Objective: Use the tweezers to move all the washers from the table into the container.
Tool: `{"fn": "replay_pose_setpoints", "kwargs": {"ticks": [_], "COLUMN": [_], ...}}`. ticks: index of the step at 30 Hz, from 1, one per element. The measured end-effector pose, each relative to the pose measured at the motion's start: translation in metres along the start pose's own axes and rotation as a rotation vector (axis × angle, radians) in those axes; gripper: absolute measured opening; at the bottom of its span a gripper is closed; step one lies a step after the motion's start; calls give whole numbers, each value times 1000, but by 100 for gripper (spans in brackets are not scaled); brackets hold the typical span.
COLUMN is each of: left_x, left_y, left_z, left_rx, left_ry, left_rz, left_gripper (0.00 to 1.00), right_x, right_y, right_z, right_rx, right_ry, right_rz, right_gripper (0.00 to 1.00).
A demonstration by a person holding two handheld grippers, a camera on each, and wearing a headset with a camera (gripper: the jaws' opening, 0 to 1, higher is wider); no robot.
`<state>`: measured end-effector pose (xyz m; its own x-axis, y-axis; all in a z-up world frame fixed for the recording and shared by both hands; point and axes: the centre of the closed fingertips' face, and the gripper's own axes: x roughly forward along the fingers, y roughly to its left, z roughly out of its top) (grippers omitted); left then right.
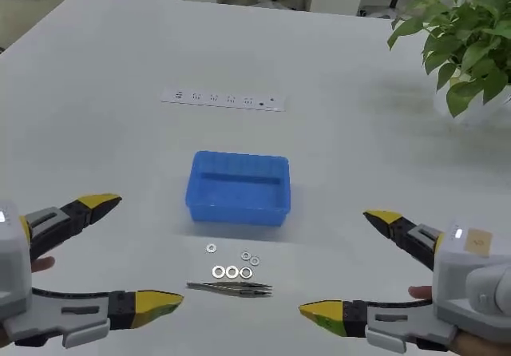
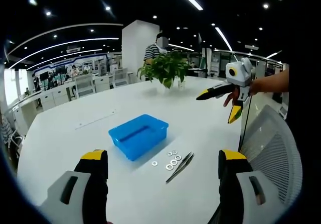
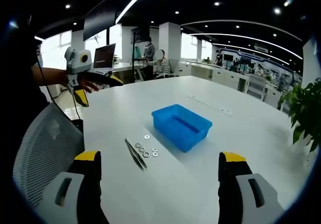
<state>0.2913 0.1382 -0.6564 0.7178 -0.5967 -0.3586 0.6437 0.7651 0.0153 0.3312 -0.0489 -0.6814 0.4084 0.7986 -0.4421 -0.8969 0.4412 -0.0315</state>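
Nothing here can be read as text, a brand or a number. The white power strip (image 1: 222,100) lying on the desk (image 1: 359,148) has a row of small dark marks along it, too small to make out. A tan sticker (image 1: 477,243) on the body of the right gripper (image 1: 335,263) is too blurred to tell whether it carries any writing.

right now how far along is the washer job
Not started. Done: nothing, the blue container looks empty. In hand: nothing, the left gripper and right gripper are both open, and the tweezers lie untouched on the table. Left: pick up the tweezers and move all six washers beside them.
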Motion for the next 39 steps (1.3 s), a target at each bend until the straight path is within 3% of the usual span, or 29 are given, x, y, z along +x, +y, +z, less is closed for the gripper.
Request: {"fn": "replay_pose_setpoints", "kwargs": {"ticks": [39], "left_x": [1], "left_y": [5], "left_z": [-2], "left_rx": [-17], "left_ry": [2], "left_rz": [10], "left_gripper": [99], "right_x": [-3], "right_y": [-4], "right_z": [-2], "right_rx": [3], "right_ry": [13], "right_rz": [-8], "right_gripper": [100]}}
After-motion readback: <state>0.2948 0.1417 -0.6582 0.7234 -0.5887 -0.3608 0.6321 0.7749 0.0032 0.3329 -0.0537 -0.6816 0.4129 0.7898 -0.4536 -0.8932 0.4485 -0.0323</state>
